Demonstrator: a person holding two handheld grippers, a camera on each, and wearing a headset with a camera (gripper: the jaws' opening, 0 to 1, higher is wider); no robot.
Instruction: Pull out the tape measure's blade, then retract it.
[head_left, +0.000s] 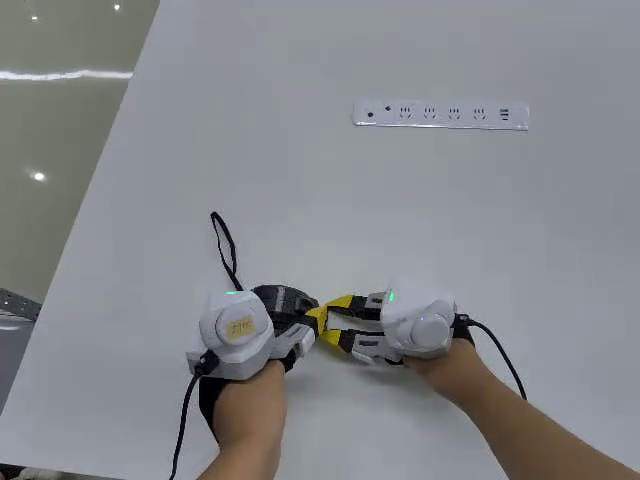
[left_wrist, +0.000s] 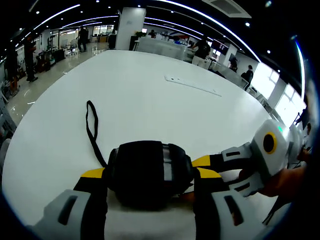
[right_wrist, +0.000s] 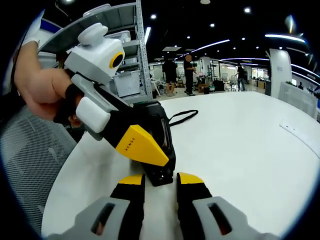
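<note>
My left gripper (left_wrist: 149, 176) is clamped on the tape measure (left_wrist: 145, 159), one jaw down each side of the black case, holding it low on the white table (head_left: 400, 220). My right gripper (right_wrist: 160, 181) faces it head-on. The case sits straight ahead of these jaws, its lower front corner touching or just off the yellow tips. The jaws there stand a narrow gap apart, and I cannot tell whether they pinch the blade's hook or merely flank it; I see no blade drawn out. The line that matters runs from one gripper straight to the other. The case's mouth looks to point toward my right gripper, so I judge the blade's long axis will lie along that line, with the right hand placed to draw it while the left anchors the case. The strap (left_wrist: 91, 125) trails off the far end of the case, ahead of my left jaws and away from the right gripper, clear of the pull.
</note>
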